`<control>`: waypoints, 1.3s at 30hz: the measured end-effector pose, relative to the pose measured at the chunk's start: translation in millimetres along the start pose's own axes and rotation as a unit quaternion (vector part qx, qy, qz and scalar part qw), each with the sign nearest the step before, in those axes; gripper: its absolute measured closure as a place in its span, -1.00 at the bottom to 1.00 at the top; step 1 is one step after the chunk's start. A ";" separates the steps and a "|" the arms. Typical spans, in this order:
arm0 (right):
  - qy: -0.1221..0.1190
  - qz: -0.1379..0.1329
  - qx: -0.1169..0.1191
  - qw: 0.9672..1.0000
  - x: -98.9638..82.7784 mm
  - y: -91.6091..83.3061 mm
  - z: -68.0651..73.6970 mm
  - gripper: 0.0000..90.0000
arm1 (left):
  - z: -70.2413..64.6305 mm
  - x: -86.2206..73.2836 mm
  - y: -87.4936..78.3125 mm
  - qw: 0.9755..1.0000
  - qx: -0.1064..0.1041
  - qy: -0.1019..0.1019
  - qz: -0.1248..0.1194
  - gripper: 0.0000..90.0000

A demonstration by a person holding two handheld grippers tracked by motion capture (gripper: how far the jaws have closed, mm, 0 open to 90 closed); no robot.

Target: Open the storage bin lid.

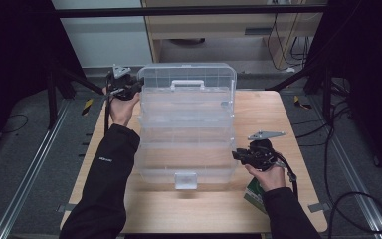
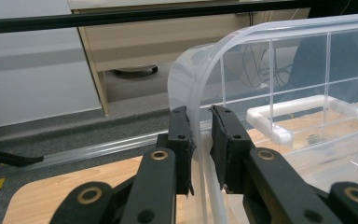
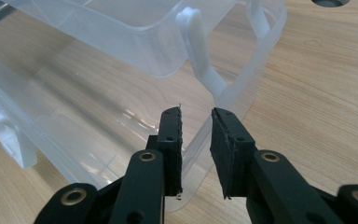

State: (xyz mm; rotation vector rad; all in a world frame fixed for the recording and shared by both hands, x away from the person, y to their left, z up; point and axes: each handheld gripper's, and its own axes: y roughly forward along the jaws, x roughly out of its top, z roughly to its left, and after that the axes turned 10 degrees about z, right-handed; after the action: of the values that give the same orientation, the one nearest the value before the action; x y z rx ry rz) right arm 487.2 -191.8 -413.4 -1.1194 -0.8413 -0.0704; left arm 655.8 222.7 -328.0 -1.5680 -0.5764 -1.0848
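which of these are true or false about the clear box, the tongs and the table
1. The left tongs straddle the rim of the clear box's lid. True.
2. The clear plastic box is full of tools. False: its trays look empty.
3. The right tongs sit at a corner of the box's lower wall. True.
4. The box stands on a metal table. False: the table is wood.
5. The lid's white handle is held by the tongs. False: no tongs are on it.
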 end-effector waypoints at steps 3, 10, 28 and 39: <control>-0.003 0.000 -0.001 1.000 0.1 0.0 0.1 0.63 | 0.3 0.7 3.4 1.000 0.001 -0.004 0.003 0.73; -0.004 0.000 -0.001 1.000 0.1 0.1 0.5 0.63 | 2.0 1.1 10.5 1.000 0.002 -0.007 0.006 0.72; -0.005 0.000 -0.002 1.000 0.2 0.1 0.5 0.63 | 5.2 1.5 26.8 1.000 0.007 -0.011 0.017 0.70; -0.008 -0.001 -0.003 1.000 0.1 0.3 0.6 0.63 | 7.3 -1.1 34.8 1.000 0.009 -0.014 0.023 0.69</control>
State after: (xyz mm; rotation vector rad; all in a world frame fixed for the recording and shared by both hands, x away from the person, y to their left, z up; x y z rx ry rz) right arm 487.1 -191.2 -413.4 -1.1267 -0.8561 -0.0659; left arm 686.2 219.7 -346.2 -1.5751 -0.5638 -1.0219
